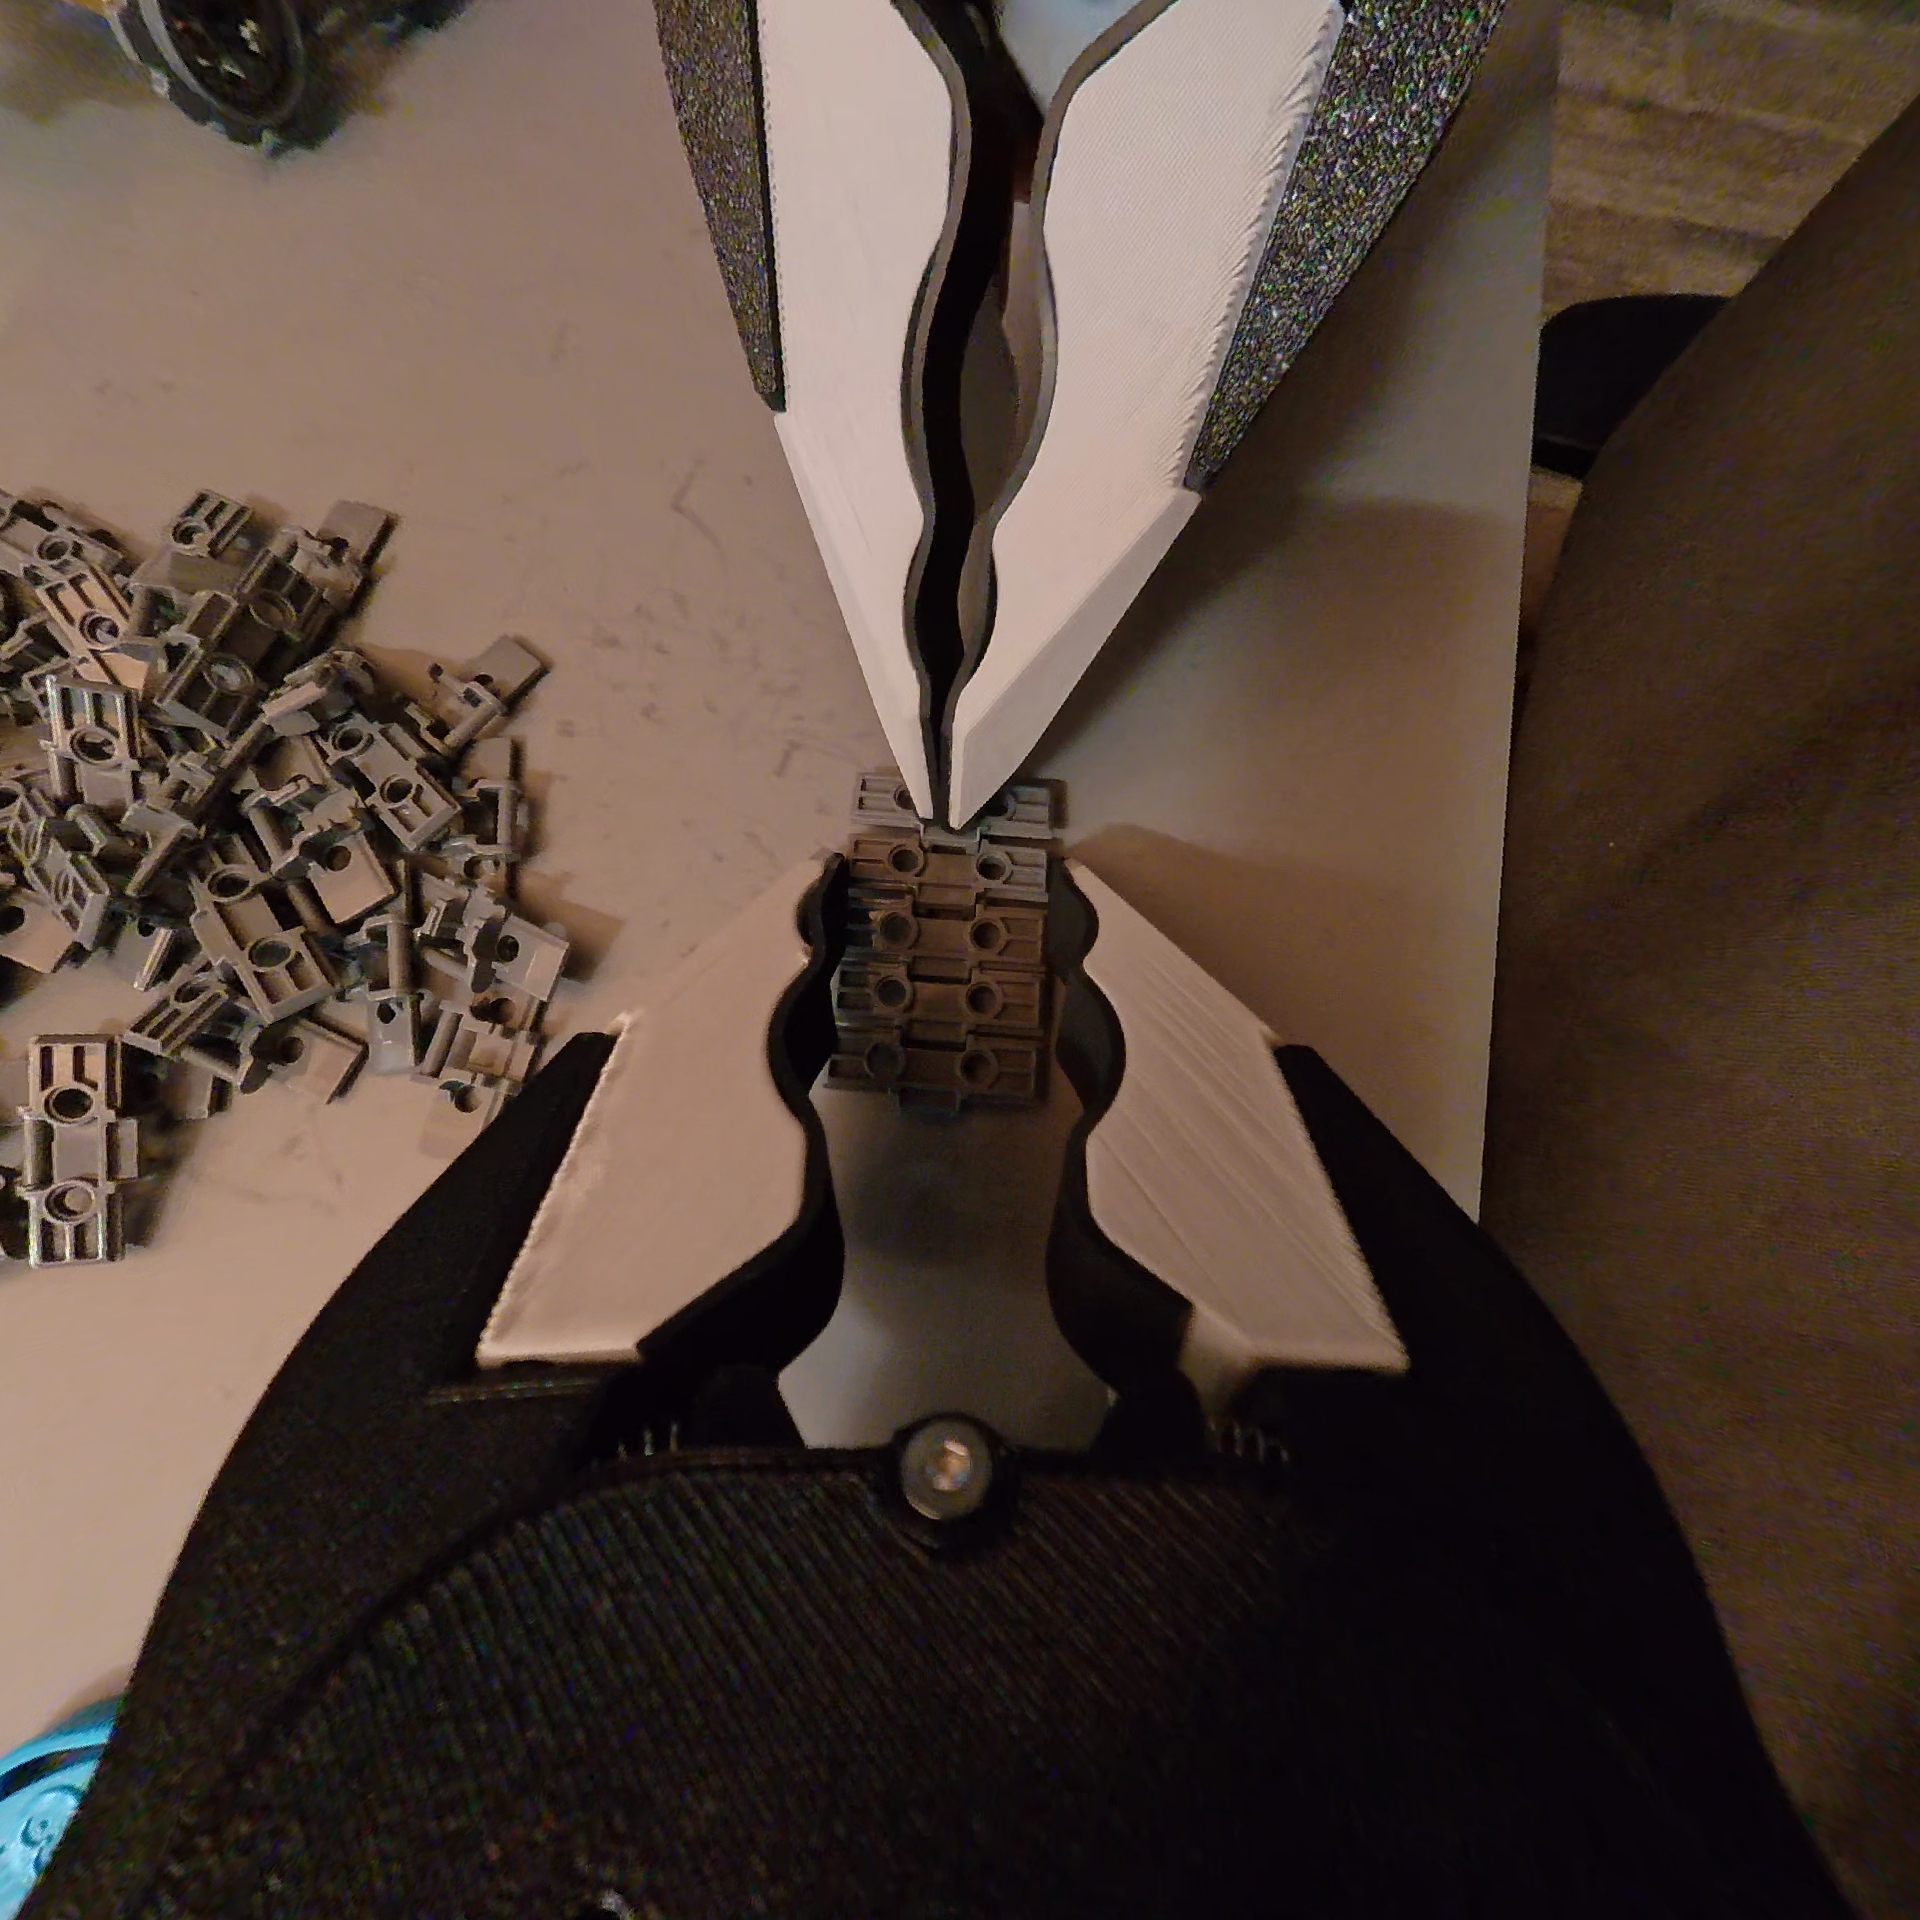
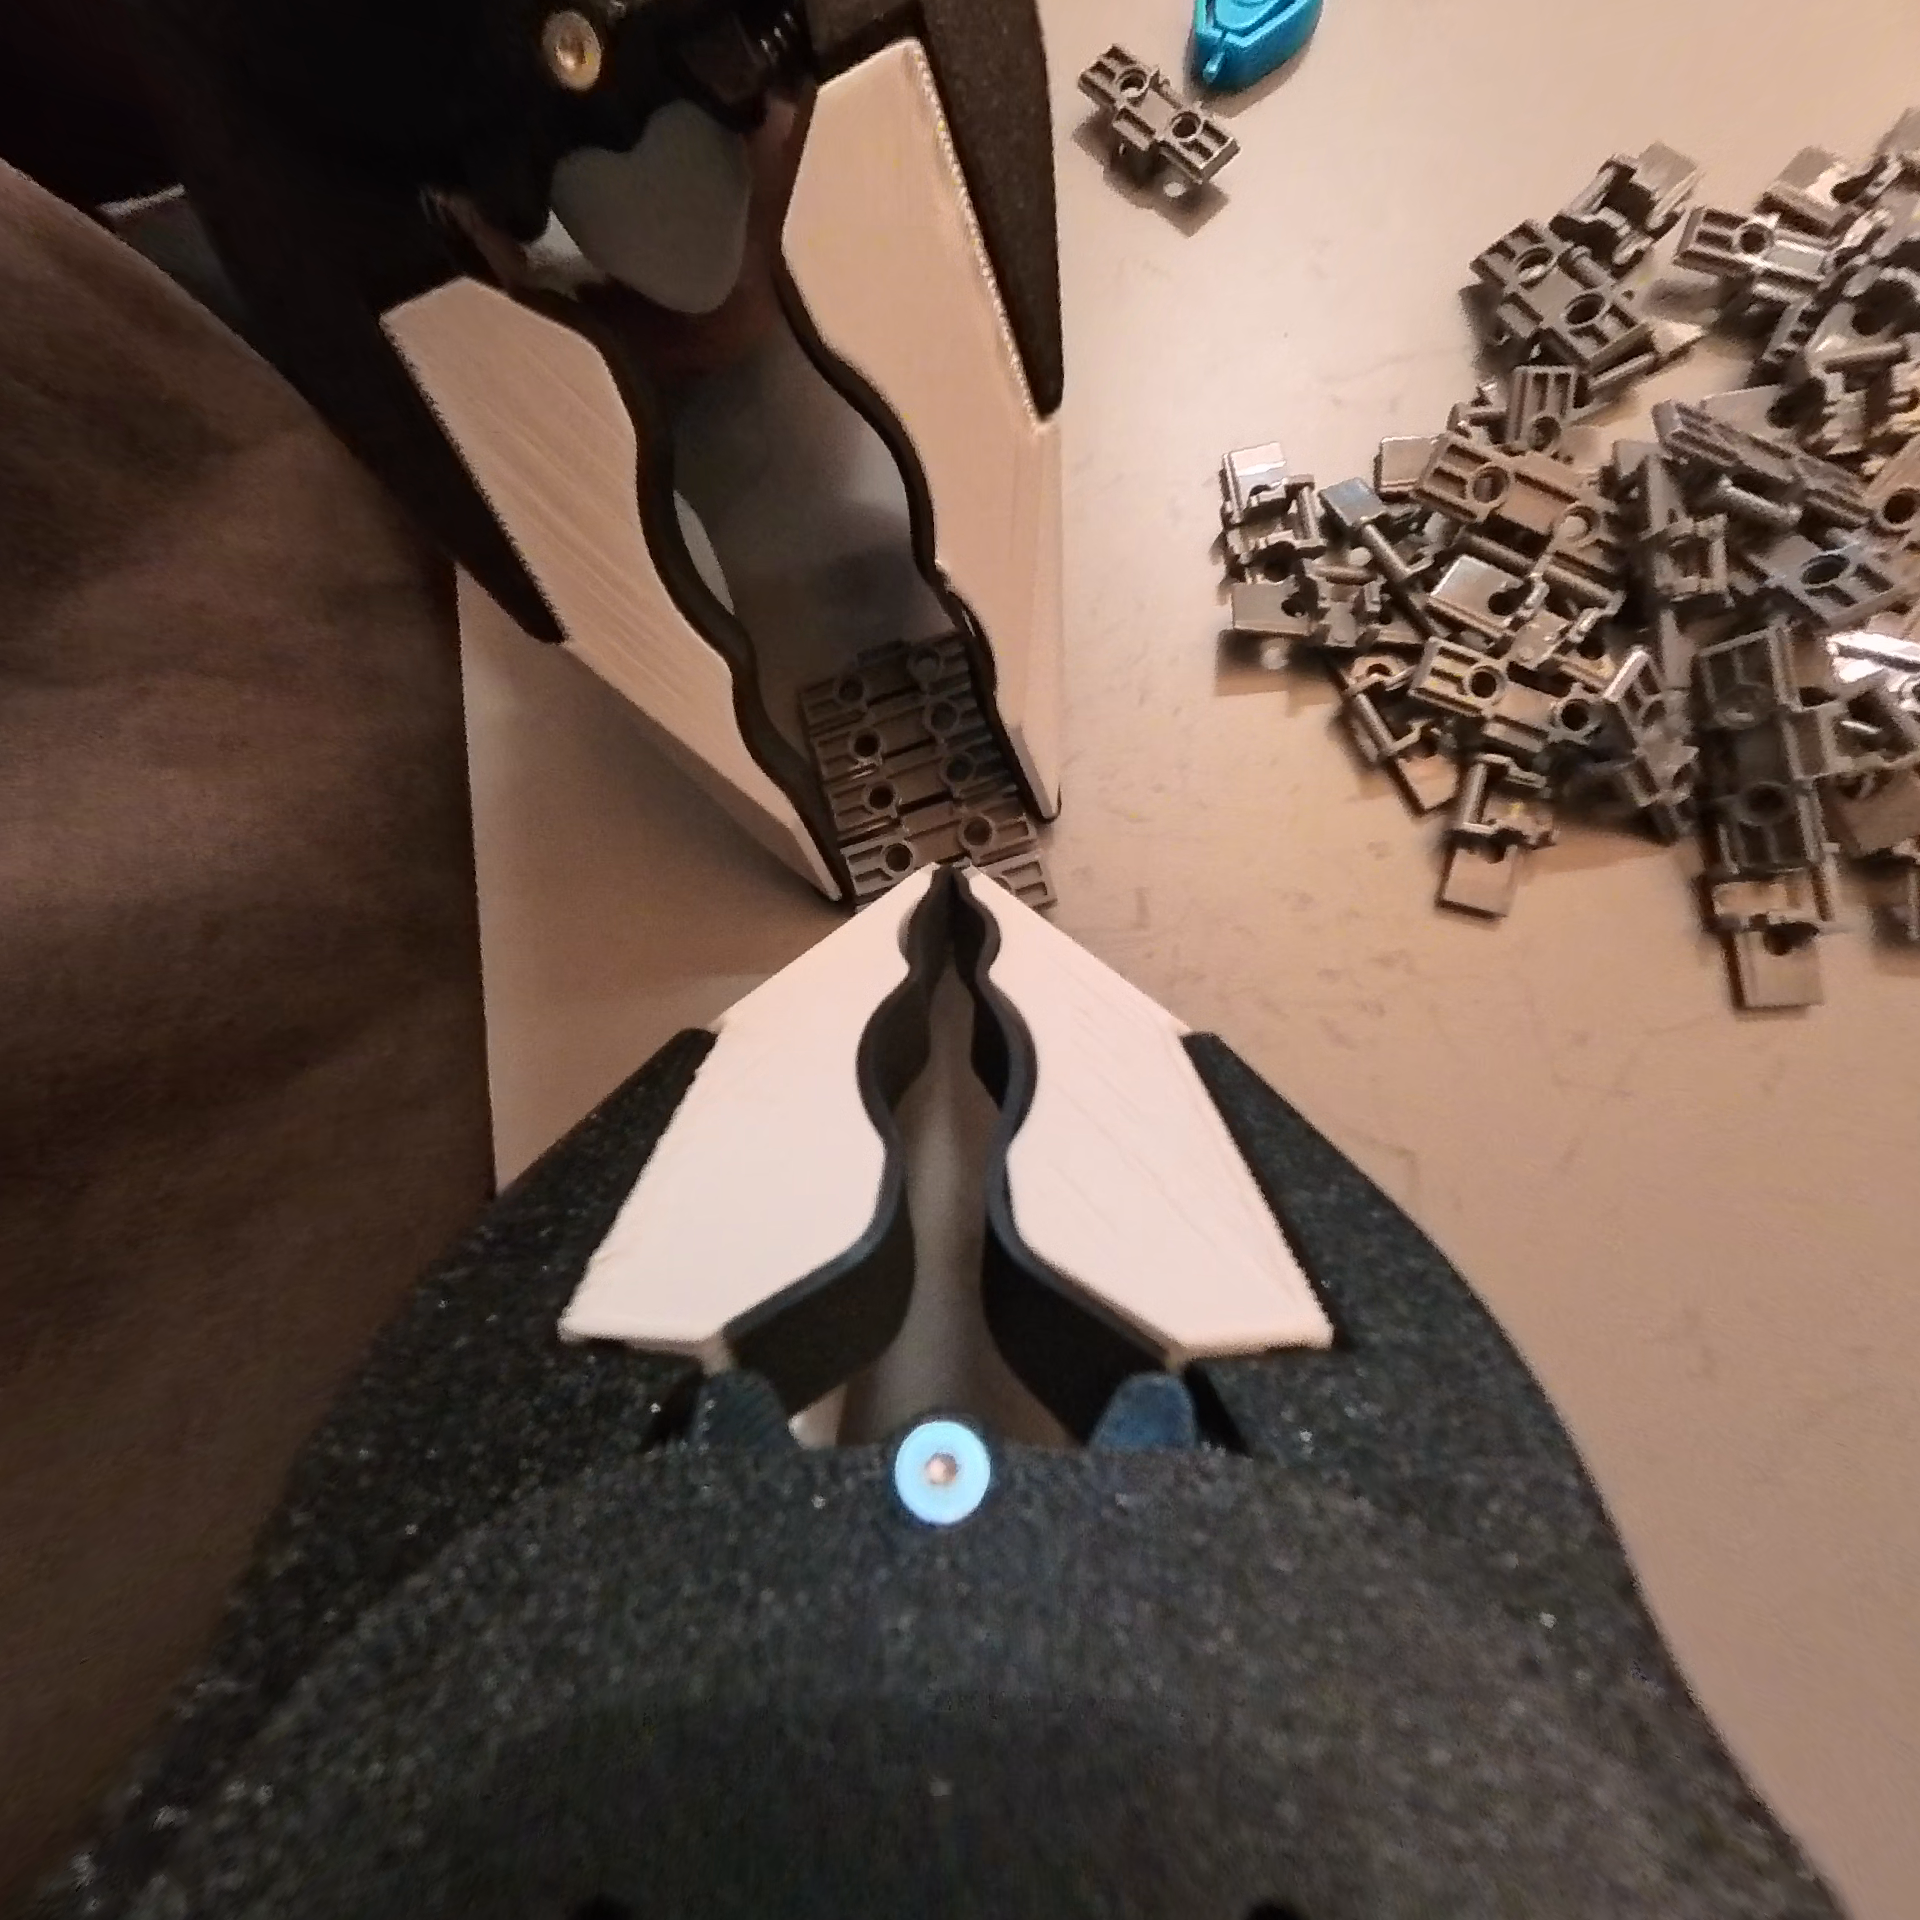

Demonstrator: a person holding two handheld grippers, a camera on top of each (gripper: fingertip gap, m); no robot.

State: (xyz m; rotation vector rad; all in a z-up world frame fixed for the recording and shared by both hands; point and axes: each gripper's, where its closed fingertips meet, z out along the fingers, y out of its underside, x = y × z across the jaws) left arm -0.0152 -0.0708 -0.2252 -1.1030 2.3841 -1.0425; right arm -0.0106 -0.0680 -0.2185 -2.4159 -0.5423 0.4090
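A short chain of grey plastic track links (image 1: 940, 987) lies on the beige table (image 1: 520, 364) near its edge. My left gripper (image 1: 945, 873) is shut on the chain, its black pads against both sides. My right gripper (image 1: 940, 810) comes from the opposite side, shut, and its tips pinch the middle of the chain's far end link (image 1: 1029, 805). In the right wrist view, the right gripper (image 2: 951, 881) meets the chain (image 2: 904, 769) head-on, with the left gripper (image 2: 935, 842) around it.
A pile of loose grey links (image 1: 260, 831) lies left of the chain; in the right wrist view the pile (image 2: 1662, 623) is at right. Beyond it lie a single link (image 2: 1158, 130) and a blue object (image 2: 1247, 31). Dark fabric (image 1: 1714, 935) lies past the table edge. Only a small space, under 4 cm, lies between the two pairs of fingers. The blue object (image 2: 1247, 31) lies around 15 cm away from my left fingertips.
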